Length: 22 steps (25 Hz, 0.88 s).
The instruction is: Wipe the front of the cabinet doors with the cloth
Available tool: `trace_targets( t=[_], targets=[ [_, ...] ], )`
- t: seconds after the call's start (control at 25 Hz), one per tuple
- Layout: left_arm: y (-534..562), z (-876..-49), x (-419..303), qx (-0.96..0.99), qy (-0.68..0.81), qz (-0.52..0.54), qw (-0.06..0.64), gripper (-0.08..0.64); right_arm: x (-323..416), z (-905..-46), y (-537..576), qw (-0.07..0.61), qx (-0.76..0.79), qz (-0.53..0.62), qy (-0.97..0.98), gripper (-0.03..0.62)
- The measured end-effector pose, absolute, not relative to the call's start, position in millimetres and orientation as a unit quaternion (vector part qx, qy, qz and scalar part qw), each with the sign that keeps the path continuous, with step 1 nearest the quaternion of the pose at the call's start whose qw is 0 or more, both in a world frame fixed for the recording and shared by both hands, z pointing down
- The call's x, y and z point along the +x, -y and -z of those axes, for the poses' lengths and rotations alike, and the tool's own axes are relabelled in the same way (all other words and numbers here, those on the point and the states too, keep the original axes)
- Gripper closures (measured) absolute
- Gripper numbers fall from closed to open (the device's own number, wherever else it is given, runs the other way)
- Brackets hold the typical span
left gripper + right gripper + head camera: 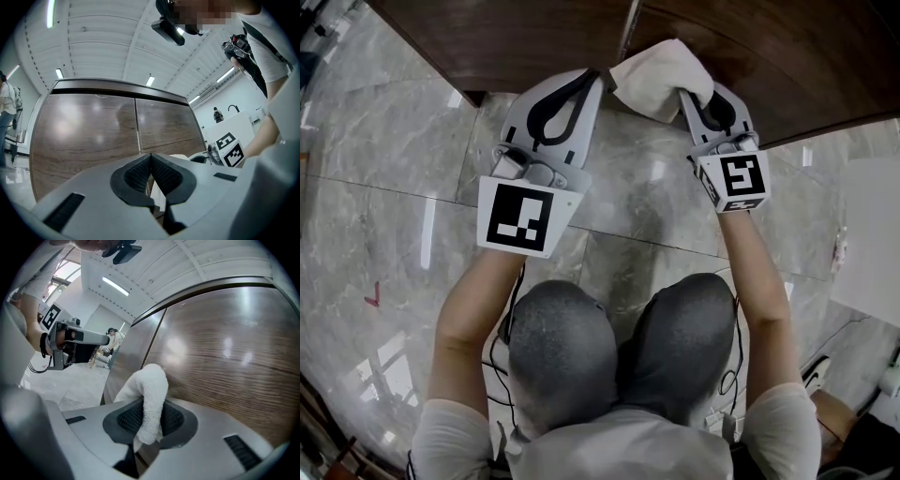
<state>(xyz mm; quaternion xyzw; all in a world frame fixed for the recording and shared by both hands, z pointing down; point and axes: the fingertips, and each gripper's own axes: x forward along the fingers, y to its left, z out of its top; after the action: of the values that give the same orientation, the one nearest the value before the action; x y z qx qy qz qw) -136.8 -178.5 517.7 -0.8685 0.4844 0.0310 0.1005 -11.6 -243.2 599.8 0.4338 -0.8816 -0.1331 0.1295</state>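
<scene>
The white cloth [661, 75] is bunched low against the cabinet doors [516, 37], just right of the seam [626, 33] where the two doors meet. The right gripper [150, 408] has its jaws closed on the cloth. A thick fold rises out from between them and arches over toward the dark wood. Whether the fold presses on the wood right of the seam or hangs just clear of it cannot be told.

The left gripper [151, 157] sits just left of the seam. Its jaws are together at the tips with nothing seen pinched between them, and the cloth's near corner lies beside them.

By my reading, the wipe is at its very start or between strokes: the cloth is brought to the bottom of the doors, above the marble floor [394, 187]. The next move likely calls for pushing the fold flat onto the wood and sweeping it away from the seam across the right door. The grip should stay firm so the cloth does not slip free.
</scene>
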Motion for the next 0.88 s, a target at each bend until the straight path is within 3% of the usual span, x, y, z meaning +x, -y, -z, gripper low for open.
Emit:
trace_targets(
  t=[0.88],
  targets=[
    [185.2,-525.4,-42.0,-0.883,-0.455,0.002,0.111,0.541,129.6,-610.3,227.6,0.119,0.484,0.115,0.859,0.512]
  ],
)
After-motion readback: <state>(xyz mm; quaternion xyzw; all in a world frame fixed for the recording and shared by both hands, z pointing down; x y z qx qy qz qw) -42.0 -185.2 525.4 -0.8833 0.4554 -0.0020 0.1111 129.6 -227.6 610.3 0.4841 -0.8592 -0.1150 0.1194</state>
